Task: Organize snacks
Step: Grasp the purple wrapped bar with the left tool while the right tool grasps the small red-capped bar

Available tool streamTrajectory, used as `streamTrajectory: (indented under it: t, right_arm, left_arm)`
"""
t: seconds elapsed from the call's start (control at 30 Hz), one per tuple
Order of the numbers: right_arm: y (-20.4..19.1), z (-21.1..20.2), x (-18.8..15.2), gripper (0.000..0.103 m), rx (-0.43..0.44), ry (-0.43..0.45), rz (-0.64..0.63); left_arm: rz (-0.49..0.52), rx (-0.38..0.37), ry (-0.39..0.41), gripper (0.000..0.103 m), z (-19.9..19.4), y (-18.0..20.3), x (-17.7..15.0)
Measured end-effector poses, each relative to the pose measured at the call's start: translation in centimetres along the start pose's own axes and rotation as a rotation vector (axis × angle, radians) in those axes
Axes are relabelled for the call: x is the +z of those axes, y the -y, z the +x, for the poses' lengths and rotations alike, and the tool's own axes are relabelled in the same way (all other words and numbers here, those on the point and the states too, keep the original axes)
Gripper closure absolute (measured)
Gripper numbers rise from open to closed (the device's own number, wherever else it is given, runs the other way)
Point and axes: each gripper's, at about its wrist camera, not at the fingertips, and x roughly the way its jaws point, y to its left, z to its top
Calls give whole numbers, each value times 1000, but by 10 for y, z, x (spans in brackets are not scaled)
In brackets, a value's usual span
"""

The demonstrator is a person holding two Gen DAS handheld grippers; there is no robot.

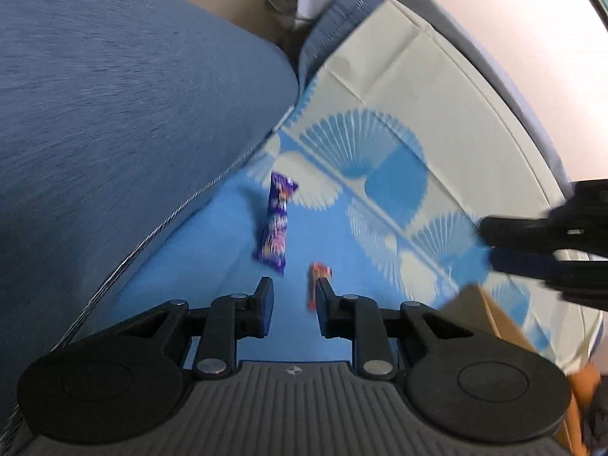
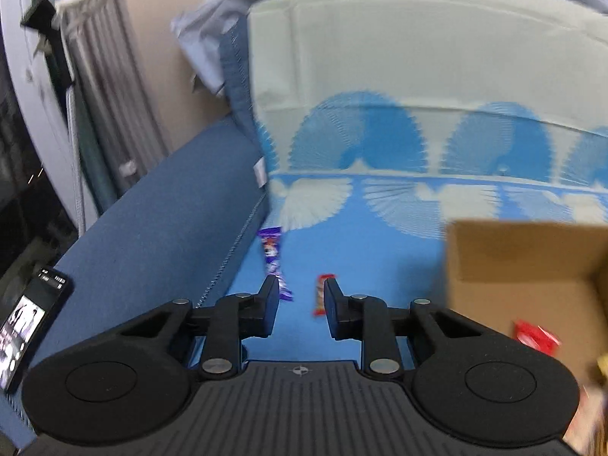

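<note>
A purple snack wrapper lies on the blue-and-white patterned cloth beside the sofa arm. A small red-orange snack bar lies a little to its right. My left gripper hovers just short of both, open, with only bare cloth between its fingers; the red bar shows right behind its right finger. My right gripper is open too and holds nothing, its fingertips overlapping the two snacks in its own view. It also shows blurred at the right edge of the left wrist view.
An open cardboard box stands on the cloth to the right, with a red packet inside. The blue sofa arm rises on the left and a phone lies on it. A cushion and wall close the back.
</note>
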Motion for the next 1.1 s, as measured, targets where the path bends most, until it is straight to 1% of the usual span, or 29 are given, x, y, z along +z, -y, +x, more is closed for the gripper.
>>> streamTrajectory:
  t: [0.07, 0.13, 0.17, 0.2, 0.27, 0.33, 0.37, 0.4, 0.43, 0.5, 0.53, 0.57, 0.6, 0.7, 0.77, 0.8, 0.87, 0.97, 1.03, 1.1]
  right_arm:
    - [-1, 33, 16, 76, -13, -62, -7]
    - [3, 70, 26, 75, -10, -144, 9]
    - [7, 89, 28, 72, -11, -176, 20]
    - [11, 106, 29, 68, -17, -212, 25]
    - [19, 140, 26, 64, -48, -272, 30]
    - [25, 165, 22, 62, -54, -312, 55]
    - [27, 177, 20, 60, -45, -335, 69]
    - [28, 187, 16, 59, -43, -354, 75]
    - [28, 196, 13, 59, -44, -374, 72]
    - [27, 211, 10, 60, -52, -410, 55]
    - [27, 216, 8, 61, -48, -429, 48]
    - [26, 219, 7, 75, -50, -434, 34]
    - [25, 220, 7, 85, -57, -428, 17]
    - [34, 212, 10, 86, -53, -418, 71]
    - [38, 198, 15, 86, -58, -386, 78]
    - [39, 190, 16, 86, -57, -370, 77]
    - [41, 173, 20, 86, -40, -338, 95]
    - [38, 146, 22, 86, -25, -296, 102]
    - [35, 125, 21, 86, -13, -270, 113]
    - [30, 97, 16, 86, -5, -238, 121]
  left_arm:
    - [-7, 6, 10, 78, 15, 3, 4]
    - [2, 26, 16, 78, 30, 3, 6]
    - [10, 37, 20, 78, 37, 3, 6]
    - [17, 46, 20, 78, 44, 1, 6]
    - [18, 66, 19, 77, 54, -2, 5]
    - [18, 81, 21, 76, 62, -5, 6]
    - [26, 85, 23, 74, 65, -5, 7]
    - [41, 89, 28, 69, 69, -3, 8]
    - [57, 97, 36, 66, 74, -1, 10]
    - [75, 108, 40, 57, 85, 1, 12]
    - [79, 110, 32, 57, 91, 2, 13]
    - [82, 112, 25, 57, 97, 4, 12]
    - [87, 119, 21, 56, 103, 5, 12]
    - [128, 138, -13, 56, 121, 11, 9]
    - [157, 162, -29, 57, 130, 13, 7]
    - [184, 172, -29, 62, 132, 16, 6]
    - [222, 186, -44, 76, 134, 17, 4]
    - [208, 180, -68, 77, 125, 14, 2]
    - [208, 172, -86, 77, 111, 14, 1]
    - [214, 158, -107, 77, 91, 15, -3]
